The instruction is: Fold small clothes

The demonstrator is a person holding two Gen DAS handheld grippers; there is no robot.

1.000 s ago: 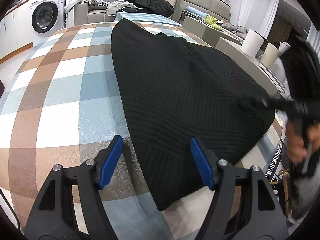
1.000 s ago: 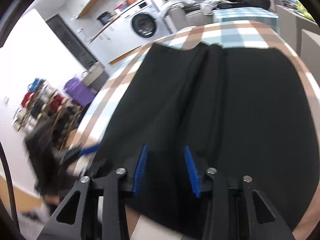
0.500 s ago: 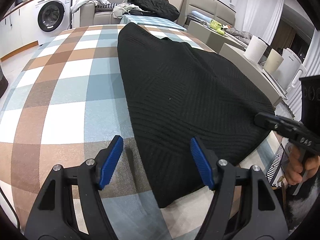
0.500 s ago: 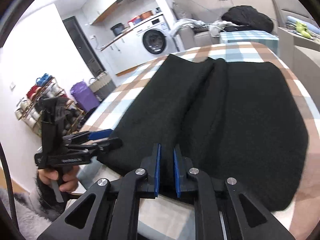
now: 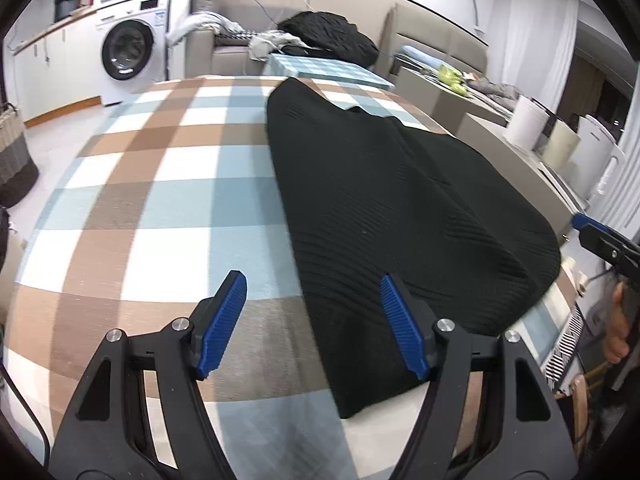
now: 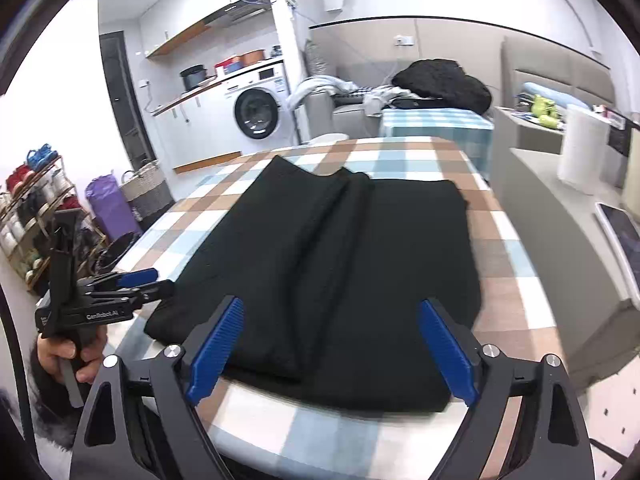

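Black knit garment (image 6: 352,272) lies flat on the checked bench (image 5: 160,208), 1 side folded over. Left gripper (image 5: 312,324) hovers level at its near left corner, jaws wide apart, empty. Right gripper (image 6: 332,352) hovers over near edge, spread wide, empty.

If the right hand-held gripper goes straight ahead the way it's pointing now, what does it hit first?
Most likely the black knit garment. The right hand-held gripper is open and aimed at the garment's near edge on the checked tablecloth. Its height above the cloth is unclear, so it may skim over.
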